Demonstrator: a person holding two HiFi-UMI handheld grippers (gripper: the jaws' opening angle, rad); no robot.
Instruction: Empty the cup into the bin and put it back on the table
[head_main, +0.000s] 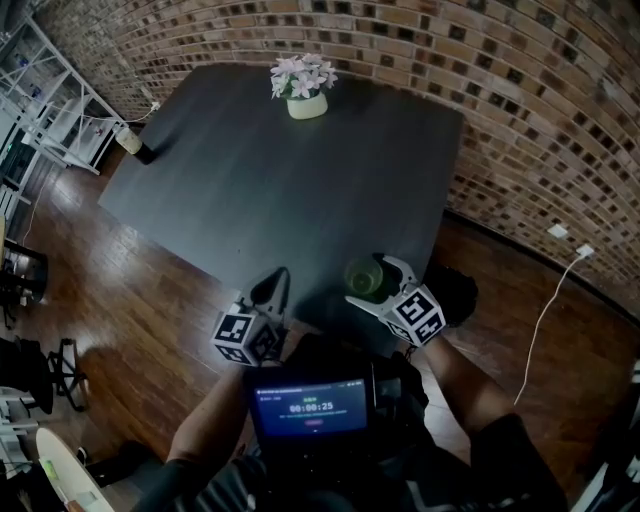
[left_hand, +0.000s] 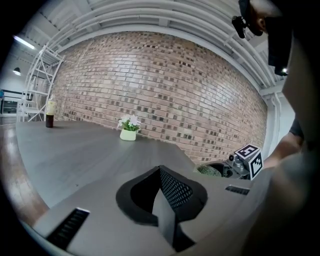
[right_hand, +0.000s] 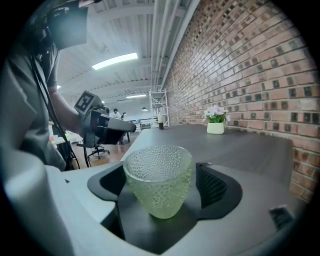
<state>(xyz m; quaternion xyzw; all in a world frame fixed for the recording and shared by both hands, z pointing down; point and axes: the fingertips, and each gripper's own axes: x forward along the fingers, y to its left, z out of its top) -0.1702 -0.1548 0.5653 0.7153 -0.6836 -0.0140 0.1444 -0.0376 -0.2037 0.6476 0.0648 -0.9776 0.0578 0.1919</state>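
Note:
A green, knobbly glass cup (right_hand: 157, 180) stands upright on the dark table (head_main: 280, 170) near its front right edge and looks empty. My right gripper (head_main: 372, 283) is open around the cup (head_main: 365, 278): its fingers flank the glass, with a thin gap at each pad (right_hand: 212, 186). My left gripper (head_main: 275, 285) hovers just left of it at the table's front edge, its jaws closed together on nothing. In the left gripper view the cup (left_hand: 209, 171) and the right gripper's marker cube (left_hand: 248, 160) show at the right. No bin is in view.
A pale pot of white flowers (head_main: 305, 100) sits at the table's far side and a dark bottle (head_main: 140, 150) at its far left corner. A brick wall (head_main: 540, 120) runs behind and to the right. White shelving (head_main: 50, 100), office chairs (head_main: 50, 370) and a floor cable (head_main: 545, 310) surround the table.

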